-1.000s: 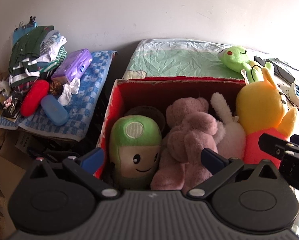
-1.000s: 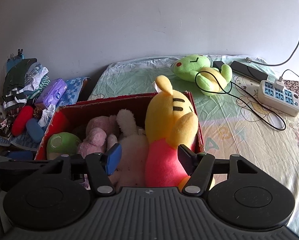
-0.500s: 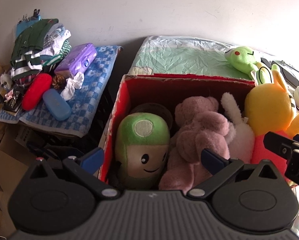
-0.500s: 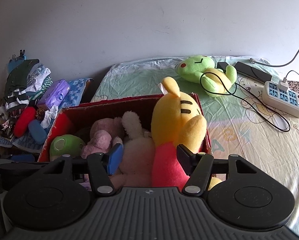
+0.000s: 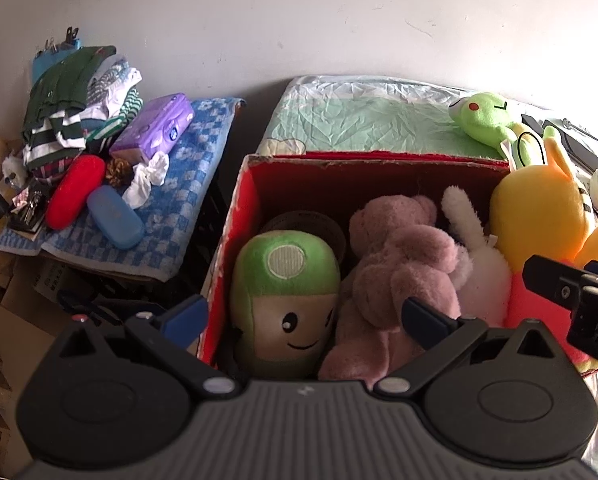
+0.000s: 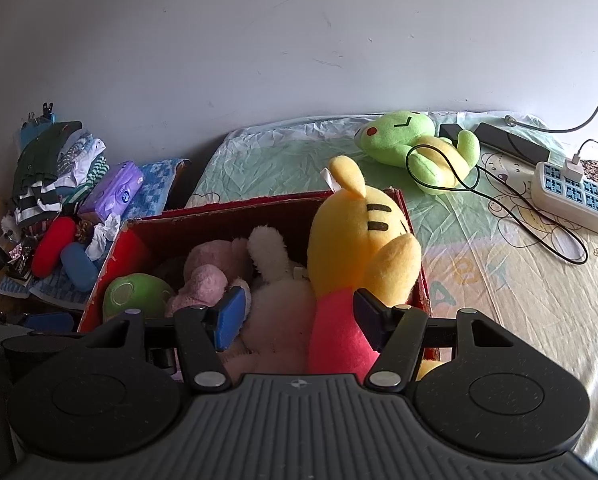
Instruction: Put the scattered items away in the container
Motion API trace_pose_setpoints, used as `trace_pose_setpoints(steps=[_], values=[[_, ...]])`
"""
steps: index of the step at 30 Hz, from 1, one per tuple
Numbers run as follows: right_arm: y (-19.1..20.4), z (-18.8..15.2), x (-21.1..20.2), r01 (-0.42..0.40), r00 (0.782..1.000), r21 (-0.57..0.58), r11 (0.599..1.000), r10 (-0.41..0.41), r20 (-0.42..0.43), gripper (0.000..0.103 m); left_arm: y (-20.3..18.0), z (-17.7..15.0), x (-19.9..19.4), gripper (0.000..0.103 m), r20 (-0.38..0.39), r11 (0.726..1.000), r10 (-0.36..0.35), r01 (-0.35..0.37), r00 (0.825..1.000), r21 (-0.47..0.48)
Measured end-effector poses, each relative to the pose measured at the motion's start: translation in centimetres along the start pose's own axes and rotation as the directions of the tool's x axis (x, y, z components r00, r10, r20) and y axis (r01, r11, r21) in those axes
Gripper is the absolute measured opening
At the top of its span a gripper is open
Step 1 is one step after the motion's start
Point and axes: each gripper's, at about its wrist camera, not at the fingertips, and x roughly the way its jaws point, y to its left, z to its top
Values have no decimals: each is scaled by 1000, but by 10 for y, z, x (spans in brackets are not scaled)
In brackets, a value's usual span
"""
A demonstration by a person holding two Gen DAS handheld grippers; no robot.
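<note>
A red box stands on the bed. It holds a green mushroom plush, a pink bear, a white rabbit and a tall yellow plush at its right end. Outside it, a green frog plush lies on the sheet near the wall, with a black cable looped over it. My left gripper hovers open above the mushroom and the bear. My right gripper hovers open over the rabbit and the yellow plush, gripping nothing. One of its fingers shows at the left wrist view's right edge.
Left of the bed, a blue checked towel carries a clothes pile, a purple tissue pack, a red case and a blue case. A white power strip and cables lie on the sheet at the right.
The box and toys have drifted slightly in both views. Both grippers keep the same jaw width, and no toy has been picked up or dropped.
</note>
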Motion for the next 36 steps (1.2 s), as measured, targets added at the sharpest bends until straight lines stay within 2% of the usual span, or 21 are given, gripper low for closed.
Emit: trace_pose_setpoints(steps=[16, 36], values=[[-5, 6, -2, -3, 1000, 24, 1000, 2, 28, 62, -9, 12, -1, 103, 44, 999, 12, -14, 999, 43], [-7, -1, 2, 1, 1000, 27, 1000, -2, 26, 62, -11, 8, 3, 103, 37, 1000, -6, 5, 999, 26]])
